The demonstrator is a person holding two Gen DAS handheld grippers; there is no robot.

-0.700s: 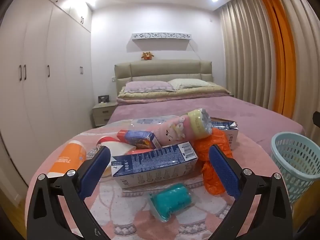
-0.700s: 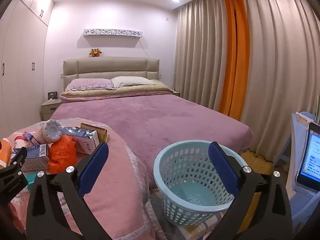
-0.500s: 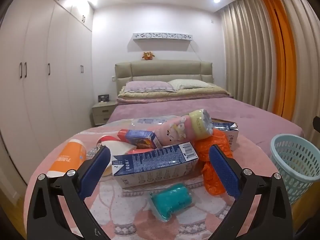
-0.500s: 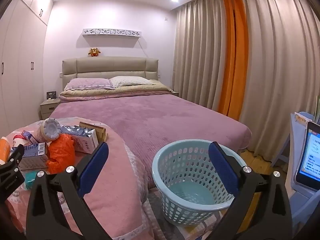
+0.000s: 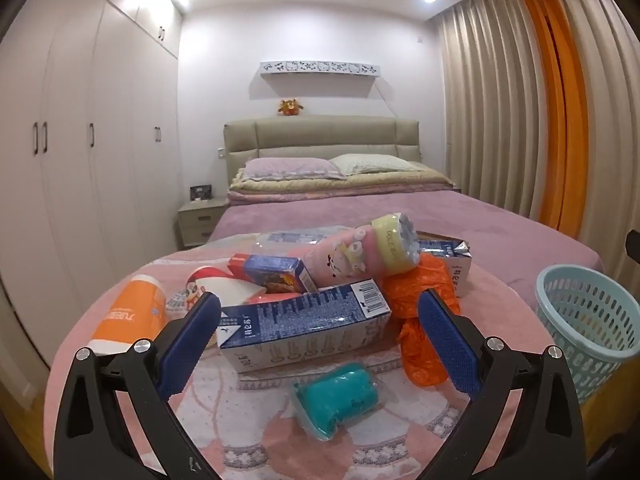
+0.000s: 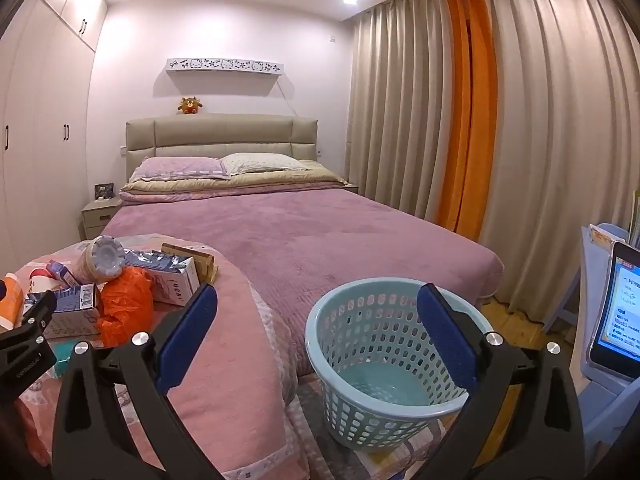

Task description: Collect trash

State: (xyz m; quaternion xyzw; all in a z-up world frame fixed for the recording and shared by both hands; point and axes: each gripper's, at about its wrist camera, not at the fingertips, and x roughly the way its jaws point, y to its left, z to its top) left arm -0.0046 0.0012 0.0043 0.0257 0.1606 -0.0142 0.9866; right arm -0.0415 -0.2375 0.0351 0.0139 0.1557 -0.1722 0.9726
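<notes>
A: The bed [image 6: 304,236] fills the room, and the trash sits heaped on a pink blanket [image 5: 256,432] at its near corner. Why there?

B: Probably so everything is within one reach. The basket [image 6: 384,364] stands on the floor just beside that corner, to the right of the heap, and it looks empty, so collecting has likely not begun.

A: And the tongs?

B: The left gripper [image 5: 320,344] hangs over the heap, jaws wide apart, holding nothing. The right gripper [image 6: 316,340] hovers above the basket, jaws equally spread and empty. The split seems sensible: left picks, right waits near the drop.

A: Which piece is closest to the left one?

B: The carton [image 5: 304,328], the biggest item. It lies flat between the two blue pads, long axis running left to right across the view, barcode end toward the right and slightly raised. A pinch across that length would not fit; the gripper would likely need to turn and take the short side.

A: Smaller things?

B: The pink bottle [image 5: 352,256] leans on the heap behind, its base pointing right and toward the camera. The orange bag [image 5: 424,320] is crumpled beside the carton. The teal roll [image 5: 340,396] lies nearest, wrapped, axis angled up to the right.
</notes>
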